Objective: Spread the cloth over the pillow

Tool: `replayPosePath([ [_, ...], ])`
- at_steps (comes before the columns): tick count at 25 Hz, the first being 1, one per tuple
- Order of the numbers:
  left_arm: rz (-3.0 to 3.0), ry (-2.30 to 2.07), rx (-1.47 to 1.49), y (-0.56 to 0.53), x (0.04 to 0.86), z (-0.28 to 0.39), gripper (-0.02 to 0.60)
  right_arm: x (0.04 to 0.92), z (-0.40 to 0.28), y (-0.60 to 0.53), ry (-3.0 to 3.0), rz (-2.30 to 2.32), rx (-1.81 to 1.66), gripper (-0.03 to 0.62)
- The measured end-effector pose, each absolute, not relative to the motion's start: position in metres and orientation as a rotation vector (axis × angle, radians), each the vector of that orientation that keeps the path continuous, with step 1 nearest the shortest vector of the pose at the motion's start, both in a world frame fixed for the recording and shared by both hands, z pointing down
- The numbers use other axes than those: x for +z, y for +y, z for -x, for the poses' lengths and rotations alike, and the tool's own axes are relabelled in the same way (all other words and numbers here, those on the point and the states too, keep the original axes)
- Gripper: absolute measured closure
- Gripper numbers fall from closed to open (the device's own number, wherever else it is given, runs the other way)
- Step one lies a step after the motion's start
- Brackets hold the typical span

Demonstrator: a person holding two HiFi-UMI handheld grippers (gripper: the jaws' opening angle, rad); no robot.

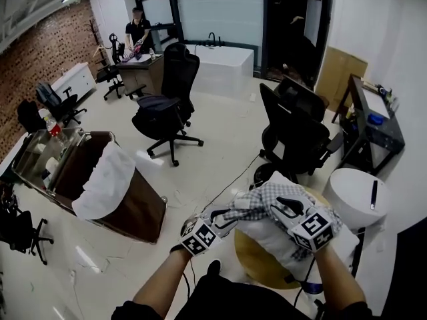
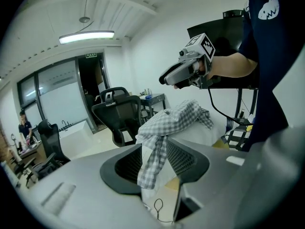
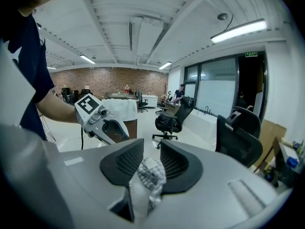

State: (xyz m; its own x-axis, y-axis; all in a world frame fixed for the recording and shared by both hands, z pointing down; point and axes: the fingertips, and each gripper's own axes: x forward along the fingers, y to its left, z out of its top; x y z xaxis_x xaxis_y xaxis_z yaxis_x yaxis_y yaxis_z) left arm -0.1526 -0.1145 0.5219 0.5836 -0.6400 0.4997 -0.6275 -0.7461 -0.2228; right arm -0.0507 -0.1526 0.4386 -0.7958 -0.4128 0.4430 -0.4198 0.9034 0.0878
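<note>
Two grippers: left gripper, right gripper; one checked cloth; one white pillow

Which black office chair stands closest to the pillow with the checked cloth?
The chair at right in the head view, just behind the pillow and its checked cloth; the others stand farther off, mid-room and towards the brick wall.

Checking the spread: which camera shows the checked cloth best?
Left gripper view: checked cloth bunched on the pillow, one end between its jaws. Head view: small, partly hidden. Right gripper view: a scrap.
</note>
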Motion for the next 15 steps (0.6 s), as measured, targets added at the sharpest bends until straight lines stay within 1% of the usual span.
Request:
replayPosePath([
  [8, 2.810, 1.025, -1.025, -0.123, 0.567, 0.167, 0.430, 0.461, 0.068, -0.140, -2.543, -0.533, 0.007, 0.461],
  [12, 2.734, 0.831, -1.201, -0.127, 0.609, 0.155, 0.430, 0.480, 0.077, -0.138, -2.500, -0.522, 0.028, 0.457],
  [15, 2.637, 0.676, -1.330, -0.129, 0.645, 0.145, 0.410, 0.490, 0.082, -0.134, -2.488, -0.528, 0.061, 0.457],
])
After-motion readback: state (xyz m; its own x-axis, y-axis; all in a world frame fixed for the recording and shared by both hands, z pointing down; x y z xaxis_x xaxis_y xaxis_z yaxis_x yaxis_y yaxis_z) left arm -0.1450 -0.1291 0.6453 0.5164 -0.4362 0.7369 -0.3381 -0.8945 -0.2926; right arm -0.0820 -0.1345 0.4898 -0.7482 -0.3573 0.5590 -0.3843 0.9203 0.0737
